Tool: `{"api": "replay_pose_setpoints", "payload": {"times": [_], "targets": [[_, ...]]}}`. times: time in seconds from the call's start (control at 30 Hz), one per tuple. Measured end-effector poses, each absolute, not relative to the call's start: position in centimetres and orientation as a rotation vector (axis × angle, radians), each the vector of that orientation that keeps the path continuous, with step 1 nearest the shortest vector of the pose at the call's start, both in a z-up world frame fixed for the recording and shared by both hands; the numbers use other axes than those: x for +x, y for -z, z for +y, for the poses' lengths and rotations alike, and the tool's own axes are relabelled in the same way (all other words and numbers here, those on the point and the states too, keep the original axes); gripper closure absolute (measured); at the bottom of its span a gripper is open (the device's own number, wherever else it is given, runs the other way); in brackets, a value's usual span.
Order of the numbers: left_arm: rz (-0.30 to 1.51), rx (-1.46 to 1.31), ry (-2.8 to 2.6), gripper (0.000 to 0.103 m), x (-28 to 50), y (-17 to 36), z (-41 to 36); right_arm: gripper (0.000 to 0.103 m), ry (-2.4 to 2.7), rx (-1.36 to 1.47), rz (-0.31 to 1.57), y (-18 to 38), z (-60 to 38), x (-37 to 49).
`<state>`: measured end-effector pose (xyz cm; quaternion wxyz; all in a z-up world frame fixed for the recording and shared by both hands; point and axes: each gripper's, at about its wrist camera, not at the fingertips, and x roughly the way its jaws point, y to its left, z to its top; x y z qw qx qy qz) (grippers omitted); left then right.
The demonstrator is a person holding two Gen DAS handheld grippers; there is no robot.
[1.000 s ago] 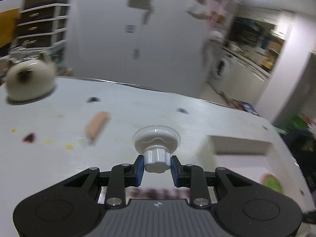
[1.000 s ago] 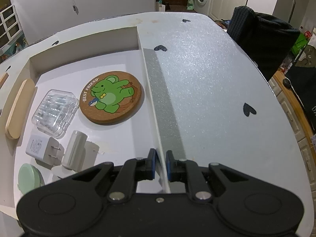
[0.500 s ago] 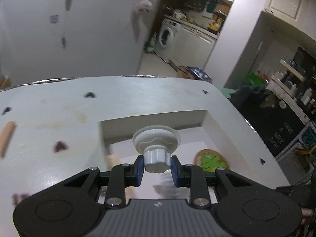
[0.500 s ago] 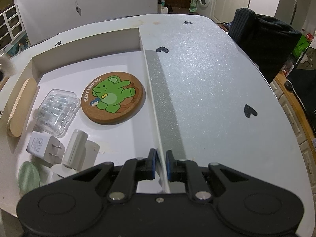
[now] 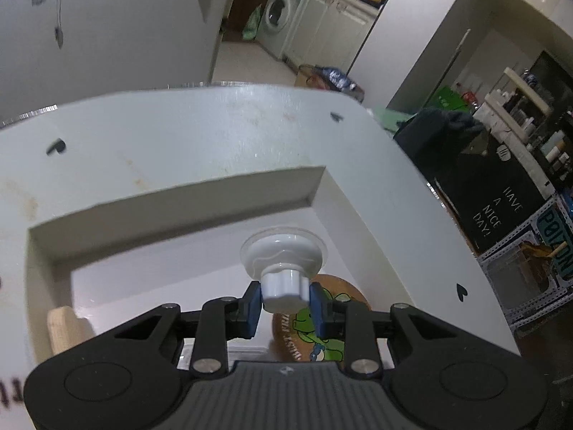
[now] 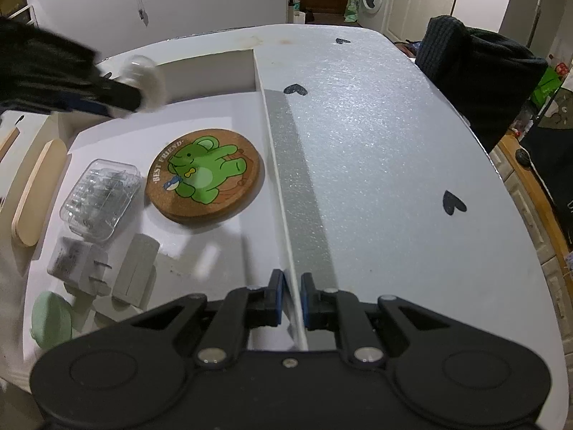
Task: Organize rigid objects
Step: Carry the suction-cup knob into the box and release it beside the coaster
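Left tongs (image 5: 285, 304) gripping white knob (image 5: 284, 288) over tray (image 5: 179, 197), right tongs (image 6: 290, 292) pinching tray wall (image 6: 283, 215), coaster (image 6: 205, 175) inside

Shallow tray (image 6: 215, 66) set on table (image 6: 376, 150), left of bare tabletop. Inside tray: round coaster (image 6: 204, 175) toward right wall; plastic case (image 6: 102, 197) just left of it; wooden stick (image 6: 37, 190) along left wall; plug adapter (image 6: 77, 265) nearest viewer

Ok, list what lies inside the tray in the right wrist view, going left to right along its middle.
wooden stick → clear plastic case → round cork coaster with the green elephant → tray's right wall, which the right gripper clamps.
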<state>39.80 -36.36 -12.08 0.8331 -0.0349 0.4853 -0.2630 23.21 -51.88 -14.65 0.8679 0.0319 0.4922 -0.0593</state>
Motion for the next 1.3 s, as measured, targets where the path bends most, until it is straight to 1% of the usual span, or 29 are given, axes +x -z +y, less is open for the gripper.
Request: {"api": "replay_pose_setpoints", "payload": {"times": [0.2,0.27,0.3,0.37,0.4,0.53,0.6,0.67,0.8,0.97,1.17,1.3], "targets": [[1.085,-0.109,0.518,0.073,41.7,12.9,-37.2,0.091,0.115,0.049,1.027,14.7,-51.8,23.2],[1.104,-0.132,0.507,0.071,42.3,13.1,-37.3,0.091,0.112,0.049,1.027,14.7,-51.9,23.2],[1.104,-0.139,0.503,0.069,42.5,13.1,-37.3,0.091,0.110,0.048,1.027,14.7,-51.9,23.2],[1.093,-0.148,0.494,0.056,42.6,12.9,-37.2,0.091,0.106,0.047,1.028,14.7,-51.9,23.2],[1.088,-0.148,0.492,0.054,42.6,12.8,-37.2,0.091,0.104,0.046,1.028,14.7,-51.9,23.3],[1.093,-0.140,0.489,0.051,42.4,13.0,-37.2,0.091,0.100,0.048,1.030,14.7,-51.9,23.3],[1.093,-0.134,0.486,0.048,42.2,13.0,-37.1,0.091,0.099,0.046,1.031,14.7,-51.9,23.3],[1.089,-0.126,0.484,0.042,42.1,12.9,-37.0,0.091,0.100,0.046,1.032,14.7,-51.9,23.3],[1.090,-0.102,0.488,0.039,41.7,12.6,-36.8,0.091,0.101,0.046,1.034,14.7,-51.9,23.3],[1.080,-0.090,0.493,0.024,40.8,12.1,-36.3,0.091,0.107,0.051,1.037,14.7,-51.9,23.4],[1.062,-0.088,0.498,0.011,39.4,11.2,-35.7,0.091,0.112,0.054,1.033,14.7,-51.9,23.3],[1.041,-0.088,0.500,0.006,38.1,10.3,-34.9,0.091,0.114,0.054,1.027,14.7,-51.9,23.2]]}}
